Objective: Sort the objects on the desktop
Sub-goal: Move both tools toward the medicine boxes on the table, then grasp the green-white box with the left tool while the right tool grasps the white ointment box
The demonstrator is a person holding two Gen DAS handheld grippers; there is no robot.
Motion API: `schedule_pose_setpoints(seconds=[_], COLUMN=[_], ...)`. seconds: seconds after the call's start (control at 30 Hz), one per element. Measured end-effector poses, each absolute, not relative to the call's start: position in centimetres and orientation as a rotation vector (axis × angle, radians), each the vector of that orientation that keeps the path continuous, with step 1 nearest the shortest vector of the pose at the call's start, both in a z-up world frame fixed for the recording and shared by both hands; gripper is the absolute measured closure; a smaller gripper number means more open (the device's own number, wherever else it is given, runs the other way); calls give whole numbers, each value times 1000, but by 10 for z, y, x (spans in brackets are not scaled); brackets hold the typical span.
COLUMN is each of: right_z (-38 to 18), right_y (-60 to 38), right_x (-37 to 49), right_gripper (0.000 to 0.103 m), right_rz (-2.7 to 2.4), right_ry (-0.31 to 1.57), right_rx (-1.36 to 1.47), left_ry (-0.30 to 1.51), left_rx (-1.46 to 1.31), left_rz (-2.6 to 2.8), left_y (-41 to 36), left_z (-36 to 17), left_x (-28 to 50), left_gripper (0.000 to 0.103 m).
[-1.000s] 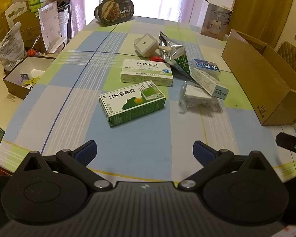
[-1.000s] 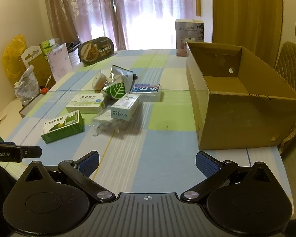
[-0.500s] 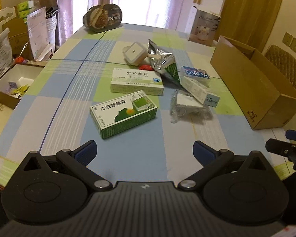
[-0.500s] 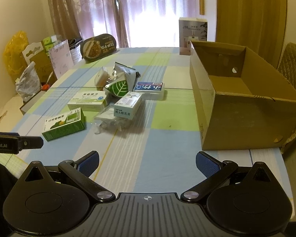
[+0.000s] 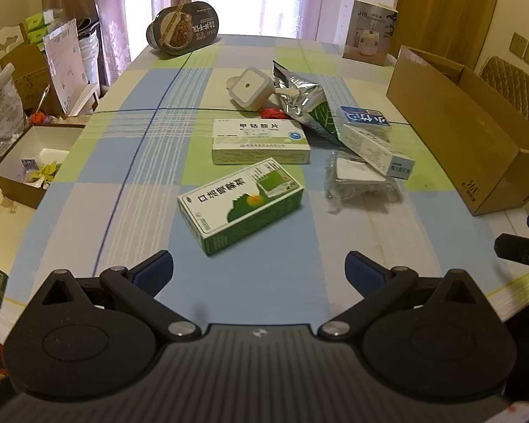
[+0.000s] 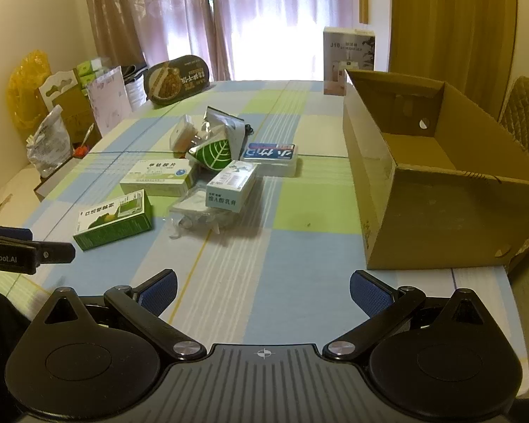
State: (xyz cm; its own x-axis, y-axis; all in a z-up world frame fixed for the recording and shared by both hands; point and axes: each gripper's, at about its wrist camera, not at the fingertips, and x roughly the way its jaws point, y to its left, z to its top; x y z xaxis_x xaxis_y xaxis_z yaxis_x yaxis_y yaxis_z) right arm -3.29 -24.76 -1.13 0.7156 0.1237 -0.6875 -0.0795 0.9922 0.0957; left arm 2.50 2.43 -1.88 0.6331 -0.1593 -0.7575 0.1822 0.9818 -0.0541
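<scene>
Left tongs (image 5: 257,268) spread wide, holding nothing, poised low over the near edge of the checked table (image 5: 134,190), blue fingertips (image 5: 153,271) well apart with bare cloth between. Right tongs (image 6: 262,290) likewise wide and empty, hovering above the near part of the tabletop, left of the cardboard box (image 6: 441,190). Just ahead of the left tongs, a green carton (image 5: 241,202) lying flat and skewed, nearest of the pile. Behind it, close by, a white and green carton (image 5: 261,141) lying flat. Further back, a small square white gadget (image 5: 250,88) beside a crumpled silver pouch (image 5: 306,105) with a green leaf print, something small and red peeking out between them. To the right of the pouch, a blue-topped small box (image 5: 365,118), and in front of that a long white packet (image 5: 377,151) propped tilted over a clear plastic wrapper (image 5: 363,183). Open and empty, the cardboard box standing along the right side of the table, well apart from the pile. At the far end, a dark oval food tub (image 5: 183,30) on its side and an upright white carton (image 5: 368,30). Off the left edge, an open shallow box (image 5: 31,162) with small bits inside. Seen from the right wrist, the other tongs entering at the left border, near the green carton.
</scene>
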Motion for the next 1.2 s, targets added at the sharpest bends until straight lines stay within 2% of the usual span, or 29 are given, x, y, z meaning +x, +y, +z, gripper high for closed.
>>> schedule_pose_setpoints(seconds=[1.2], right_z=[-21], right_y=[-239], right_x=[7], right_gripper=[2], right_rz=[131], right_ry=[808], right_rx=[80], left_ry=[874], left_rx=[215], left_rz=[-369], left_y=[23], left_z=[-29], left_x=[68], left_gripper=[1])
